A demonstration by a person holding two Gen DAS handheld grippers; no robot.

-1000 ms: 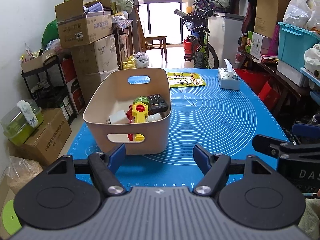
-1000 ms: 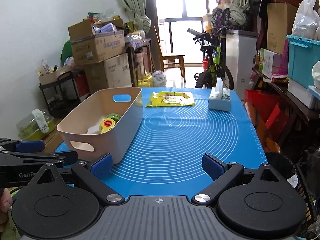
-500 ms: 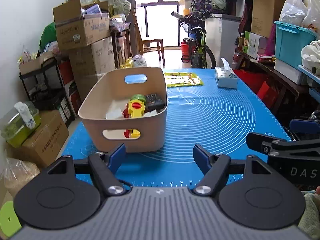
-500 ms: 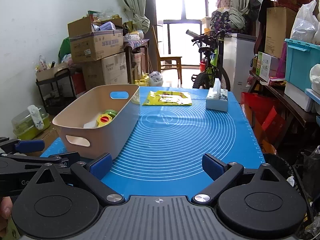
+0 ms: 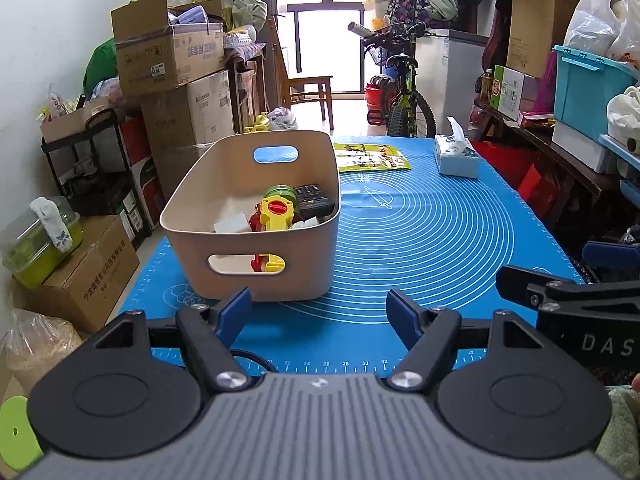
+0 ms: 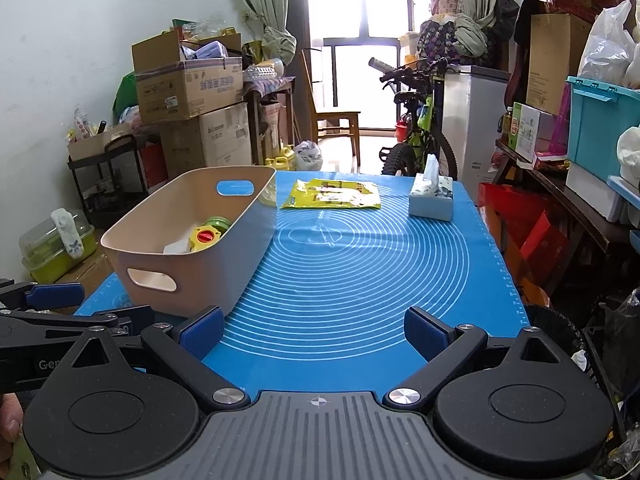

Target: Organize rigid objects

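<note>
The blue mat (image 5: pixel 420 240) fills my table, its white rings running out ahead of both tools. On its left side sits the beige bin (image 5: pixel 256 276), and from the left wrist it looks a touch farther off and lower in view than a second ago, when its near wall sat closer to my fingers. It stands upright with the near handle slot facing me.

At the far end of the mat the tissue box (image 5: pixel 458 160) stands near the right edge, and the yellow packet (image 5: pixel 372 157) lies flat between it and the bin's far end, apart from both. Neither has shifted on the mat.

My left gripper (image 5: pixel 318 310) hangs just short of the bin, jaws spread wide with nothing between them, same gap as before. My right gripper (image 6: pixel 312 330) is released too, blue pads wide apart over bare mat, to the right of the bin's near corner.

In the bin the rigid things lie heaped together: the yellow toy (image 5: pixel 276 216) with its red knob leans up in the middle, the black remote (image 5: pixel 314 200) lies just beside it to the right, a white block (image 5: pixel 234 226) sits to its left, and a green lid (image 5: pixel 280 192) peeks out behind. All as they lay earlier.
</note>
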